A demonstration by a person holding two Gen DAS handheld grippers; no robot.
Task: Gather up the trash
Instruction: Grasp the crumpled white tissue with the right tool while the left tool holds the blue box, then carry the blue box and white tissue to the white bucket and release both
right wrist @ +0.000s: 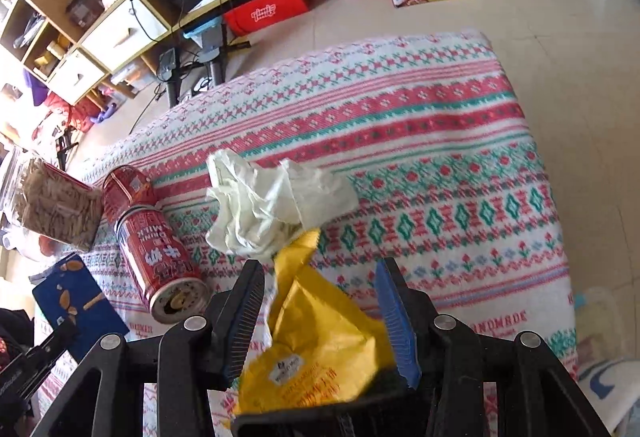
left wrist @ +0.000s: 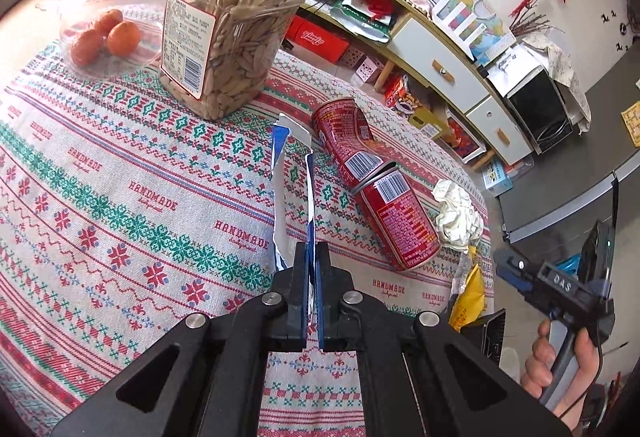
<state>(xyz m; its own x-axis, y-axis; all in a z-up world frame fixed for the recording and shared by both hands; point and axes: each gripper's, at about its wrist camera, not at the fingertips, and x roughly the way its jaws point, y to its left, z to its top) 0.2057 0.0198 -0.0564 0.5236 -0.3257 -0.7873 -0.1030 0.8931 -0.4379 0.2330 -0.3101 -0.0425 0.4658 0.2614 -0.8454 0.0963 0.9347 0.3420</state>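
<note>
On the patterned tablecloth, the left gripper has its jaws pressed together on the near end of a torn blue-and-silver wrapper, which stands up from the pads and reaches toward the far side. Just right of the wrapper lie two red drink cans, end to end and touching; the farther one is dented. A crumpled white paper sits at the table's right edge, just beside the nearer can.

On the far side stands a clear plastic jar of pale seeds, lid on and filled nearly to the top. Left of it is a glass jar with a wooden lid; it holds three small oranges at the bottom.

The right gripper has its jaws about half open, with a yellow packet between them; the left pad seems to touch it, while the blue right pad stands clear. The packet's far tip touches the crumpled paper. In the left wrist view, a hand holds this gripper off the table's right edge.
</note>
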